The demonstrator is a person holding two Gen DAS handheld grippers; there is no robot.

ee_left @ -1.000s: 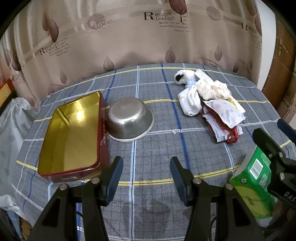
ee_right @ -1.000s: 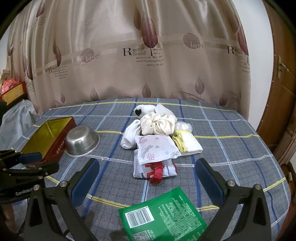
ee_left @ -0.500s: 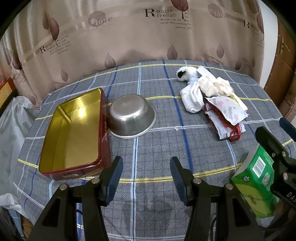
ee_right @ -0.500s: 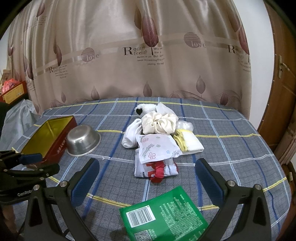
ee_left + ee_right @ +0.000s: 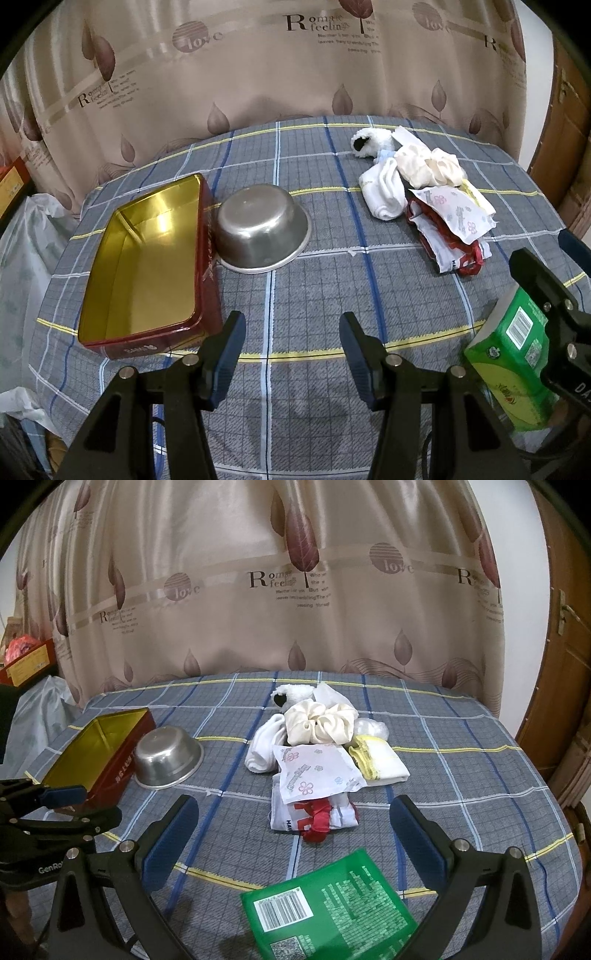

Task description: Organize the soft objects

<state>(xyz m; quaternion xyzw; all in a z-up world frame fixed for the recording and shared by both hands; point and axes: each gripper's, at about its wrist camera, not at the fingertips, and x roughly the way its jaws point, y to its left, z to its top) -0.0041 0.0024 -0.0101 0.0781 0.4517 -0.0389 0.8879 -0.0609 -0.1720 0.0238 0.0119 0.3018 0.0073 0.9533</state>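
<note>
While both tools are held above the near edge of the checked tablecloth (image 5: 295, 295), the scene is laid out thus:
Left gripper (image 5: 290, 339): jaws released; nothing is grasped
Right gripper (image 5: 291, 821): jaws spread wide; nothing is grasped; green packet (image 5: 332, 904) is seen just below it at the near edge
Soft pile (image 5: 317, 753): heaped mid-table toward the far edge; cream scrunchie (image 5: 319, 725), white sock (image 5: 264, 749) and floral pouch (image 5: 314, 771) are touching
Tin (image 5: 144, 258): open, at the left edge; steel bowl (image 5: 262, 232) is upturned just beside it
</note>
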